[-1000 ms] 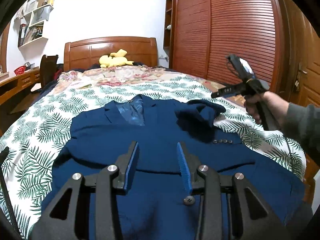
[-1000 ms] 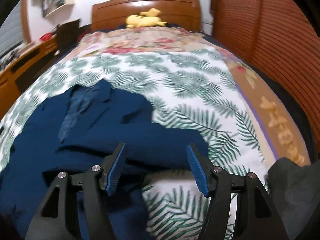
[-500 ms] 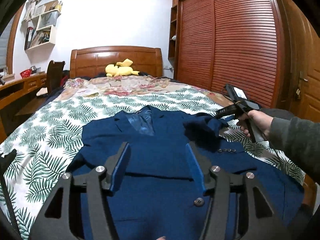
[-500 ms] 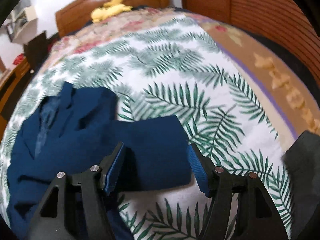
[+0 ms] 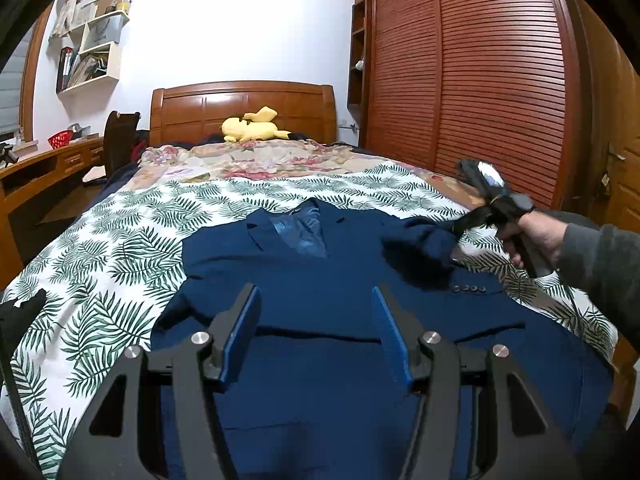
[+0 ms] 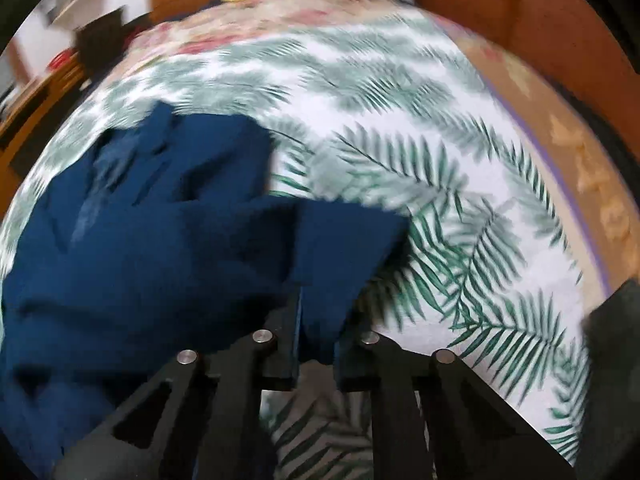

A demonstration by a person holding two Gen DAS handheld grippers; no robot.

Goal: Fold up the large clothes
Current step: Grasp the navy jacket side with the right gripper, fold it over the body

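A navy blue suit jacket (image 5: 320, 320) lies front-up on the bed, collar toward the headboard. Its right sleeve (image 5: 420, 248) is bunched up beside the chest. My left gripper (image 5: 316, 332) is open and empty, hovering above the jacket's middle. My right gripper (image 6: 316, 332) is shut on the end of that sleeve (image 6: 336, 248); the cloth runs between its blue pads. The right gripper also shows in the left wrist view (image 5: 460, 228), held by a hand at the jacket's right edge. The right wrist view is motion-blurred.
The bed has a palm-leaf cover (image 5: 120, 240) and a floral quilt (image 5: 248, 160) near the wooden headboard (image 5: 240, 108). A yellow plush toy (image 5: 252, 128) lies there. A slatted wardrobe (image 5: 480, 80) stands on the right, a desk (image 5: 36, 172) and chair on the left.
My right gripper came down onto the sleeve end and closed on it. My left gripper rose and drew back a little over the jacket, still open.
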